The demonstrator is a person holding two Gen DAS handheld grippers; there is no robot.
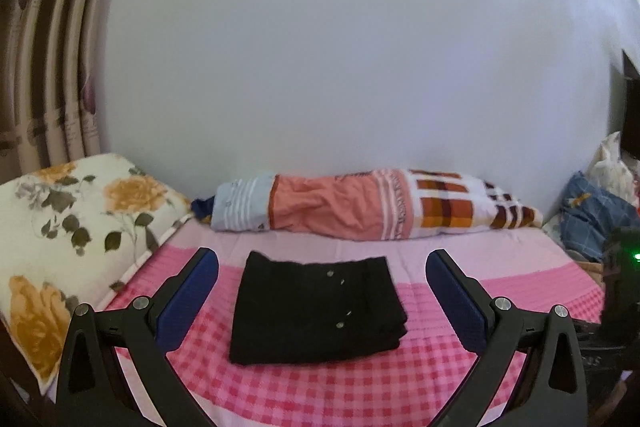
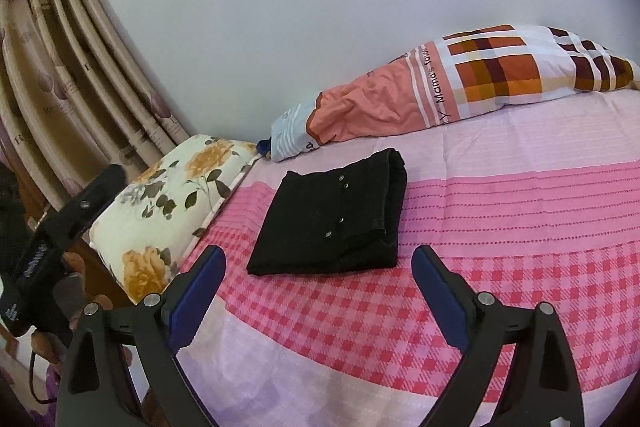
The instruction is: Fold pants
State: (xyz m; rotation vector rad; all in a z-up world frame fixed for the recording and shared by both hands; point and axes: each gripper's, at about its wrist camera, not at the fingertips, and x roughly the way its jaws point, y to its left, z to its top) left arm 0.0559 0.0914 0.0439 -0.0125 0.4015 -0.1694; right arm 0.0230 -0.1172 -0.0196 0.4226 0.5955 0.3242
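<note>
The pink checked bedsheet (image 1: 360, 387) spreads under me. On it the black pants (image 1: 316, 311) lie folded into a compact rectangle, long axis running away from me. My left claw (image 1: 322, 261) and right claw (image 2: 318, 253) hover spread, empty.

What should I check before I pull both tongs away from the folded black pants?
1. Pants folded into a compact stack: ok.
2. Left tongs open, holding nothing: ok.
3. Right tongs open, holding nothing: ok.
4. Fabric caught on either one's fingers: none visible, ok.
5. Stack lying flat on the pink bedsheet: ok.
6. Layers underneath even: cannot tell.
</note>
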